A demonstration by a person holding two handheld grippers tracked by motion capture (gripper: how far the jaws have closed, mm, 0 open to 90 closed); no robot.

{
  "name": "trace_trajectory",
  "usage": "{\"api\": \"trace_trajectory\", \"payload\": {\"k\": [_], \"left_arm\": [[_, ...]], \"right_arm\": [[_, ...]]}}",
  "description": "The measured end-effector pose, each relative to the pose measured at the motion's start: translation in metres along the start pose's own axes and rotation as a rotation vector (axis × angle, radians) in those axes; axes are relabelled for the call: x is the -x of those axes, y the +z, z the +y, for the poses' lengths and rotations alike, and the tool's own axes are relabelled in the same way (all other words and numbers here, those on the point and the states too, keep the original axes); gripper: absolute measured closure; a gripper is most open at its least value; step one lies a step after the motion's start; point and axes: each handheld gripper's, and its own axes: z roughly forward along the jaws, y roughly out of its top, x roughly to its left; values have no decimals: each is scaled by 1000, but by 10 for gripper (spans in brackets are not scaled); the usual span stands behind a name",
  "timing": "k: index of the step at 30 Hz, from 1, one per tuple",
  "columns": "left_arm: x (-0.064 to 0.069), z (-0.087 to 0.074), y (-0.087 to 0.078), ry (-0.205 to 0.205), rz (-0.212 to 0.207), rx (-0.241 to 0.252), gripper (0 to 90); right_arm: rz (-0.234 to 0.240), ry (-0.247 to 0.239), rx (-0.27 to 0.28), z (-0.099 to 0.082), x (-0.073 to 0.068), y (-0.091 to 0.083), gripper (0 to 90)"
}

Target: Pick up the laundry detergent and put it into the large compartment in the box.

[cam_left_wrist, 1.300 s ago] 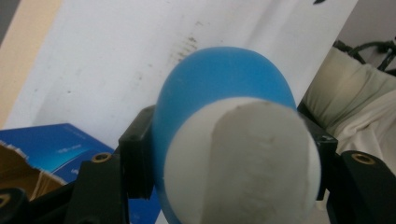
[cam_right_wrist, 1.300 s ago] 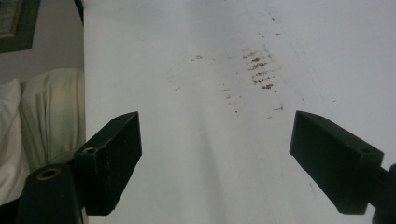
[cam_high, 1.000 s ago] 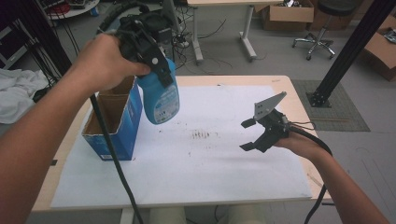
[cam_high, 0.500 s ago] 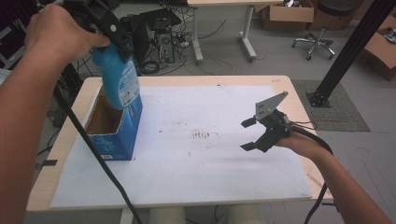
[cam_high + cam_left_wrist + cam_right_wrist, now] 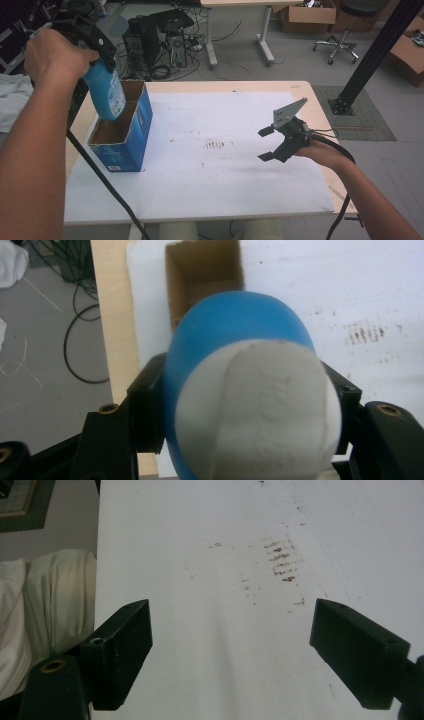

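White paper covers the table (image 5: 210, 200); my left gripper (image 5: 97, 47) pinches the blue bottle (image 5: 107, 95) base-down over the open box (image 5: 120, 132) to drop in; my right gripper (image 5: 272, 145) waits spread, empty.

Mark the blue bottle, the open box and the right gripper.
blue bottle (image 5: 107, 95), high view, on its blue body.
open box (image 5: 125, 142), high view, on its blue side wall.
right gripper (image 5: 265, 144), high view, midway between its fingertips.
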Motion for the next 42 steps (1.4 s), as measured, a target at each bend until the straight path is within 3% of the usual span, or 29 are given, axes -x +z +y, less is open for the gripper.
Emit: {"api": "trace_trajectory", "payload": {"k": [5, 12, 20, 30, 42], "left_arm": [[-8, -7, 26, -48, 13, -1, 380], [-12, -20, 68, -81, 9, -11, 380], [-11, -34, 115, -79, -2, -28, 380], [-8, -49, 158, -71, 3, -10, 380], [-5, -55, 187, -31, 13, -56, 380]], "right_arm": [[2, 5, 4, -1, 2, 1, 169], [7, 4, -5, 0, 1, 5, 169], [6, 8, -10, 0, 0, 6, 169], [4, 17, -18, -1, 1, 8, 169], [3, 22, -29, -1, 1, 8, 169]]}}
